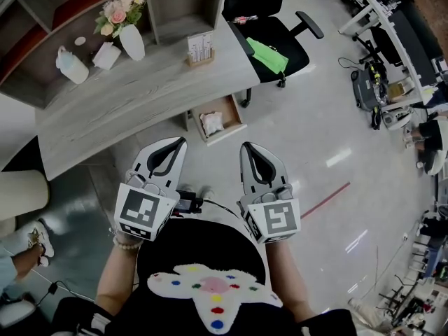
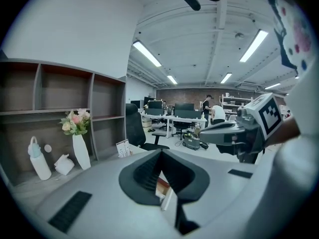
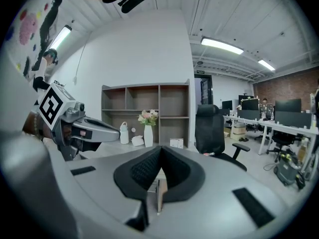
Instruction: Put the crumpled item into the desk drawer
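An open wooden drawer (image 1: 236, 112) juts from under the grey desk (image 1: 140, 96). A white crumpled item (image 1: 211, 123) lies inside it. Another white crumpled piece (image 1: 106, 54) rests on the desk beside the vase; in the left gripper view this crumpled piece (image 2: 64, 164) is left of the vase. My left gripper (image 1: 180, 142) and right gripper (image 1: 247, 147) hang side by side in front of my body, short of the drawer, tips toward it. Both are shut with nothing between the jaws. The left gripper (image 2: 160, 154) and the right gripper (image 3: 160, 151) show their pads meeting.
On the desk stand a white vase of flowers (image 1: 131, 40), a white bottle (image 1: 72, 66) and a card holder (image 1: 201, 49). A black office chair (image 1: 269, 40) with a green thing on its seat stands right of the desk. Another person's foot (image 1: 38, 240) is at the left.
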A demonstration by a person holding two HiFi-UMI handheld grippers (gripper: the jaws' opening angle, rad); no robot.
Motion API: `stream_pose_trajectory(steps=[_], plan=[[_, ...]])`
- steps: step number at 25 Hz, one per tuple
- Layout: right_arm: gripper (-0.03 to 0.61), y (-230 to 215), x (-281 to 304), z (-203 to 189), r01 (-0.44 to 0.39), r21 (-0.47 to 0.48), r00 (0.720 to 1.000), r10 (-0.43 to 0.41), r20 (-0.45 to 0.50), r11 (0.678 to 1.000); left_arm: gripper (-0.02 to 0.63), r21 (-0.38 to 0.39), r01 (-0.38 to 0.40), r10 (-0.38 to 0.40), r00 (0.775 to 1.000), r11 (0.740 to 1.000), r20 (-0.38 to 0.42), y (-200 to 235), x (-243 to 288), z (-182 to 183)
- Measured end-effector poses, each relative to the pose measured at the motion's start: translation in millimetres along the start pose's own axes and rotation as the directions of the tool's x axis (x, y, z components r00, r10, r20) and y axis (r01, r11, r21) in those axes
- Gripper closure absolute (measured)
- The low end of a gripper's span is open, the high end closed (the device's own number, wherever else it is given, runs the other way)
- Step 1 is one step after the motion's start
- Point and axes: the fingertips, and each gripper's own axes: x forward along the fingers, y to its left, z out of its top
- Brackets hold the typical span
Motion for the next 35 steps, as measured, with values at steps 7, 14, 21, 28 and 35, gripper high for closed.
stream_pose_trajectory(steps=[7,14,21,28,35], plan=[[0.575,0.2,0.2,-0.6,-0.010,-0.012,1.000,0.010,-0.008,1.000,0.601,-0.014,-0.004,0.004,1.000,1.000,-0.014,1.0,-0.1,-3.4],[0.575,-0.6,2.6,-2.5,-0.003,-0.016,0.999,0.002,-0.034,1.000,0.601,-0.017,0.007,-0.007,1.000,1.000,-0.013,0.3,4.5,-3.6],[0.575,1.9,6.2,3.5,-0.023,-0.018,0.999,0.024,0.037,1.000,0.601,-0.014,0.024,-0.025,1.000,1.000,-0.019,-2.9,9.3,-4.2],[0.575,1.4,6.9,-0.2,-0.018,-0.022,1.000,0.019,0.024,1.000,0.601,-0.011,0.032,-0.032,0.999,0.999,-0.016,-3.9,11.4,-5.8],[0.575,2.4,5.7,-0.7,-0.019,-0.028,1.000,0.020,0.013,0.999,0.601,-0.009,0.036,-0.036,0.999,0.999,-0.017,-5.0,11.4,-3.7]])
